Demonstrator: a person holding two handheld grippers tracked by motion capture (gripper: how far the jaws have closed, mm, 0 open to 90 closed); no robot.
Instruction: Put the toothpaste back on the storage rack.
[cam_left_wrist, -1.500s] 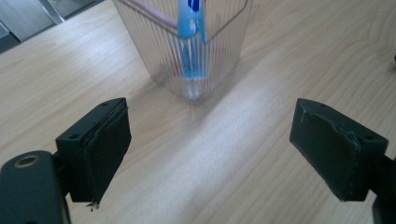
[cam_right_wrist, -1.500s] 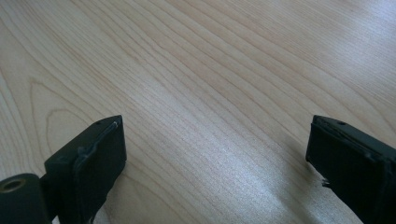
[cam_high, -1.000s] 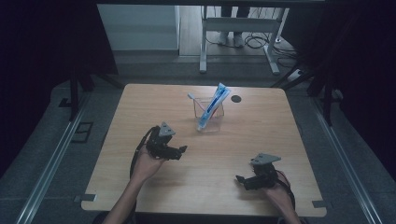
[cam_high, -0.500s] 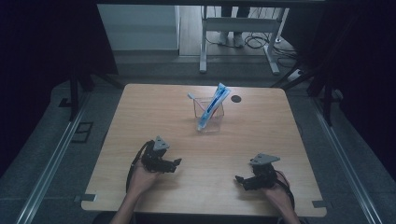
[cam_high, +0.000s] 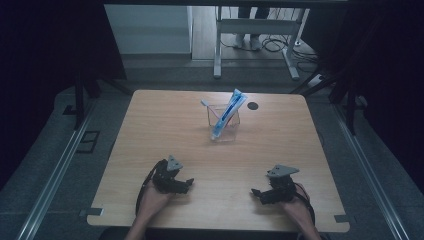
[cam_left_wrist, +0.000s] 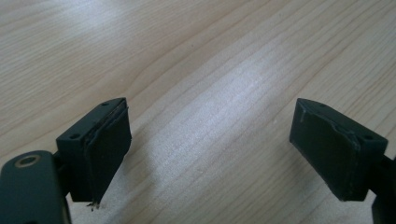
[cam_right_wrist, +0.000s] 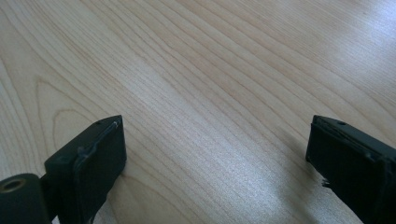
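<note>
Spanning the scene, wooden worktop (cam_high: 165, 125). Clear holder (cam_high: 223, 121) near its far edge, blue tube (cam_high: 228, 113) leaning inside. Well nearer than the holder: left tongs (cam_high: 186, 185) and right tongs (cam_high: 256, 193), both released, empty, resting low on wood.

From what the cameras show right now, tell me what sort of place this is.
Probably a lab or office space set up for recording. A lone wooden table stands on grey floor between dark curtains, another desk's metal legs and loose cables lie beyond, and a clear cup holds a blue tube.
</note>
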